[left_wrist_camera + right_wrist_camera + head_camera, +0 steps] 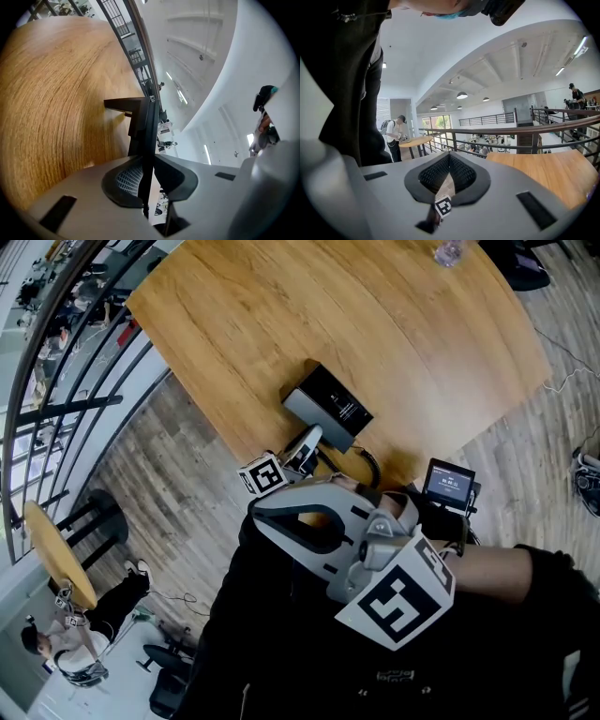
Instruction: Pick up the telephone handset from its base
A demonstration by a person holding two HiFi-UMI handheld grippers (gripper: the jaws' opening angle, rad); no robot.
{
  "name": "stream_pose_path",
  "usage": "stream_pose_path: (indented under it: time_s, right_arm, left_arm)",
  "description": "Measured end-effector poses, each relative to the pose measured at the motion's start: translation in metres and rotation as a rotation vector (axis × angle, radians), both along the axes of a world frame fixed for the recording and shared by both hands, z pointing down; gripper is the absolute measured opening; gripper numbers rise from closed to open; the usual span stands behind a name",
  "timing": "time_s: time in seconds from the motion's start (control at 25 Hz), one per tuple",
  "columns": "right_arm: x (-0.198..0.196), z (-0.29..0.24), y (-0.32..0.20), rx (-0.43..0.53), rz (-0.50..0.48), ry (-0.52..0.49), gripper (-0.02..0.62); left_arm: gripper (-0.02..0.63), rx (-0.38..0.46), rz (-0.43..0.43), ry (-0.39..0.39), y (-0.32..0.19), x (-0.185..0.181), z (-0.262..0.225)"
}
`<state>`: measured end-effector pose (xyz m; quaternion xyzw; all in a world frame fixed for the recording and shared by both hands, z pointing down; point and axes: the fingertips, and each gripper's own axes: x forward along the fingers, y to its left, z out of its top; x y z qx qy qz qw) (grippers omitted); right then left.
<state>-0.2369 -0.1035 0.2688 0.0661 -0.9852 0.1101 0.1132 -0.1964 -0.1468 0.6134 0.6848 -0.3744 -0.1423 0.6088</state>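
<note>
A black and grey telephone [330, 407] lies near the front edge of the wooden table [281, 315]. My left gripper [309, 439], with its marker cube [264, 474], reaches its white fingers to the near end of the telephone. In the left gripper view the jaws [149, 164] are shut on a thin black part seen edge-on, apparently the handset [143, 126], with both pads against it. My right gripper [258, 510] hangs off the table below the left one, its pads [449, 157] meeting at the tips with nothing between them.
A black cord [366, 460] curls from the telephone over the table edge. A small device with a lit screen [450, 484] sits by my right hand. A railing [75, 381] runs left of the table. A person [393, 133] stands by a round table [56, 554].
</note>
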Motion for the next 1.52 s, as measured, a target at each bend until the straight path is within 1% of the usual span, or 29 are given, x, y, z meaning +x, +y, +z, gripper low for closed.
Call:
stream_pose_path:
  time_s: [0.12,0.32,0.52,0.8,0.92,1.08,1.24,1.4,1.52]
  right_arm:
    - [-0.001,0.000,0.003,0.002,-0.004,-0.005,0.017]
    - [-0.002,-0.002,0.005,0.008,-0.010,-0.007,0.017]
    - [-0.001,-0.004,0.007,0.017,-0.009,-0.007,0.017]
    - [0.001,-0.011,0.012,0.041,-0.018,-0.018,0.017]
    - [0.002,-0.018,0.015,0.054,-0.035,-0.031,0.017]
    - [0.005,-0.025,0.019,0.072,-0.062,-0.051,0.017]
    - [0.007,-0.034,0.025,0.093,-0.099,-0.074,0.017]
    - [0.012,-0.047,0.031,0.109,-0.129,-0.105,0.017]
    - [0.018,-0.053,0.034,0.122,-0.149,-0.118,0.017]
  left_arm:
    - [0.077,0.009,-0.001,0.012,0.000,0.002,-0.003]
    - [0.074,0.004,-0.011,0.006,0.000,0.002,-0.005]
    - [0.072,0.026,-0.007,-0.023,0.000,0.002,-0.007]
    - [0.072,0.042,-0.014,-0.029,0.006,0.002,-0.011]
    - [0.072,0.057,-0.021,-0.038,0.006,0.003,-0.031]
    - [0.072,0.093,-0.034,-0.097,0.010,0.000,-0.061]
    - [0.072,0.166,-0.090,-0.131,0.018,-0.010,-0.092]
    - [0.072,0.200,-0.154,-0.167,0.028,-0.017,-0.130]
    - [0.072,0.234,-0.166,-0.203,0.035,-0.014,-0.161]
